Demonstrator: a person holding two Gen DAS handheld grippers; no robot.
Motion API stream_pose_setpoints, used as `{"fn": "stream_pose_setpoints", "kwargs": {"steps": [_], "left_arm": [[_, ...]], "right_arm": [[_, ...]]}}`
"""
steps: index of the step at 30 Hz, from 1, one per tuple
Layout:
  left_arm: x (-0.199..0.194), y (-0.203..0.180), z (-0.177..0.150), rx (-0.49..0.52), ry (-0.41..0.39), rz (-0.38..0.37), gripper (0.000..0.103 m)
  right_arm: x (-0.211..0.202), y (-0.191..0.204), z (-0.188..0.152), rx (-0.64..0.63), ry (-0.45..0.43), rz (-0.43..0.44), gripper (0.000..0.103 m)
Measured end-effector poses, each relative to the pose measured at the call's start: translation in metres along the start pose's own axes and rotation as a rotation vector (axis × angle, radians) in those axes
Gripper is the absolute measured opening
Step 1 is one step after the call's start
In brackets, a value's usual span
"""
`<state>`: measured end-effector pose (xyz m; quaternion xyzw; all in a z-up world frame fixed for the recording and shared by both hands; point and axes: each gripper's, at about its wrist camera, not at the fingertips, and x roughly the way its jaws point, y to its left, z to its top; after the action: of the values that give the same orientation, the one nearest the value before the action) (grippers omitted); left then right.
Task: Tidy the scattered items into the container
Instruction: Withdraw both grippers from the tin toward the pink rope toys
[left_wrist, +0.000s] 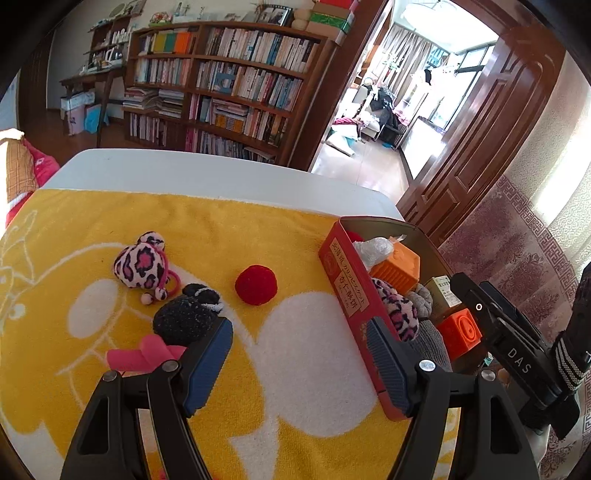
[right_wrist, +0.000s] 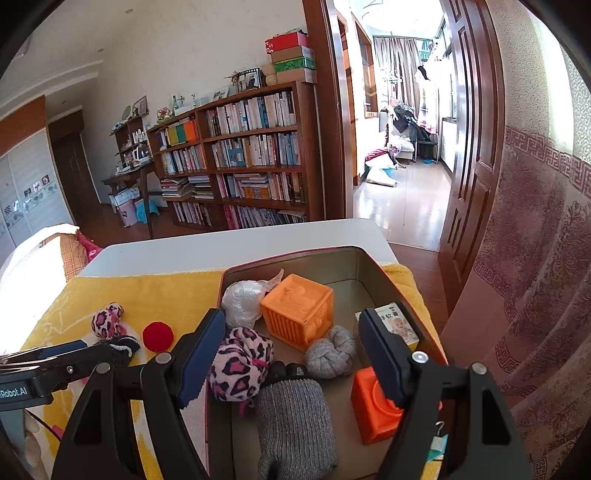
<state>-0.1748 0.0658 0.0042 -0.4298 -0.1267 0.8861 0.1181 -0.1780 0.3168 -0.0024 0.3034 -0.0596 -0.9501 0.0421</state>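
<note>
L gripper (left_wrist: 299, 363) open & empty over the yellow towel (left_wrist: 258, 229) beside the red tin (left_wrist: 345, 286), R gripper (right_wrist: 291, 354) open & empty above tin contents; mid-tidy, next prob. L grabs black pom-pom (left_wrist: 184, 315) nearby.
</note>
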Motion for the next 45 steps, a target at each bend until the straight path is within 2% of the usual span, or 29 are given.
{"fn": "stream_pose_setpoints", "kwargs": {"steps": [5,14,19,25,31,40,45], "left_arm": [[-0.021,0.033,-0.007,-0.051,-0.02,0.057,0.076],[-0.047,0.059,-0.032,-0.061,-0.02,0.111,0.076],[-0.061,0.073,-0.047,-0.085,-0.019,0.142,0.076],[-0.07,0.091,-0.065,-0.123,-0.011,0.182,0.076],[-0.079,0.106,-0.077,-0.163,-0.009,0.194,0.076],[-0.077,0.101,-0.086,-0.136,0.014,0.181,0.076],[-0.079,0.112,-0.085,-0.188,0.007,0.169,0.076]], "right_arm": [[-0.003,0.004,0.001,0.043,0.037,0.229,0.078],[-0.014,0.047,-0.011,-0.04,0.088,0.419,0.078],[-0.011,0.071,-0.022,-0.08,0.145,0.499,0.078],[-0.01,0.097,-0.042,-0.155,0.184,0.543,0.078],[-0.007,0.104,-0.052,-0.176,0.213,0.558,0.078],[-0.008,0.112,-0.061,-0.216,0.243,0.572,0.078],[-0.009,0.129,-0.073,-0.275,0.286,0.626,0.078]]}}
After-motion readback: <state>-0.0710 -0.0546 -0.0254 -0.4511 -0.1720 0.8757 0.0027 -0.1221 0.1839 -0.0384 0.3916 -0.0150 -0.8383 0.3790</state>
